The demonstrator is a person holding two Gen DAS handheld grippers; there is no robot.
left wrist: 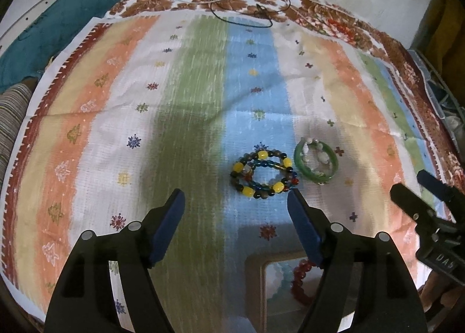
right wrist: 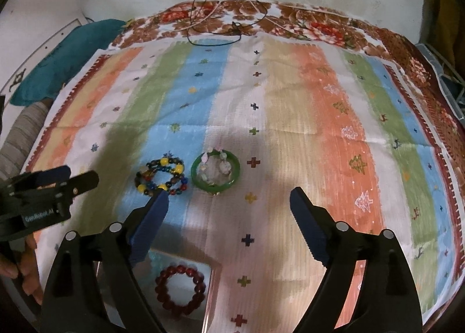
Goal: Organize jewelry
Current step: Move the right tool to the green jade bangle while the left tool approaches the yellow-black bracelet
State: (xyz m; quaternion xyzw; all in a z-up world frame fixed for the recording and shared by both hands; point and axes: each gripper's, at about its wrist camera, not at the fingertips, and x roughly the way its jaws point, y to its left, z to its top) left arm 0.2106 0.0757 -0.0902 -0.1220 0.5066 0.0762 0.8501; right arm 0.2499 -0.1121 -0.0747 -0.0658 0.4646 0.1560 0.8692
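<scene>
Left tongs (left wrist: 236,199) wide, empty. Beaded bracelets (left wrist: 263,174) mid-cloth (left wrist: 189,86), toward its near edge: light, floppy, slippery beads, pinch across the strand. Green bangle (right wrist: 215,173) just beside: stiff, breakable, grip its rim. Right tongs (right wrist: 229,202) wide, empty.

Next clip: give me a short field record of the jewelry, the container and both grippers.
surface: striped cloth
multicolour bead bracelet: loose on cloth
green bangle: on cloth beside it, pale bead strand lying across it
box: near edge, holds red bead bracelet
left gripper: open, empty
right gripper: open, empty
</scene>
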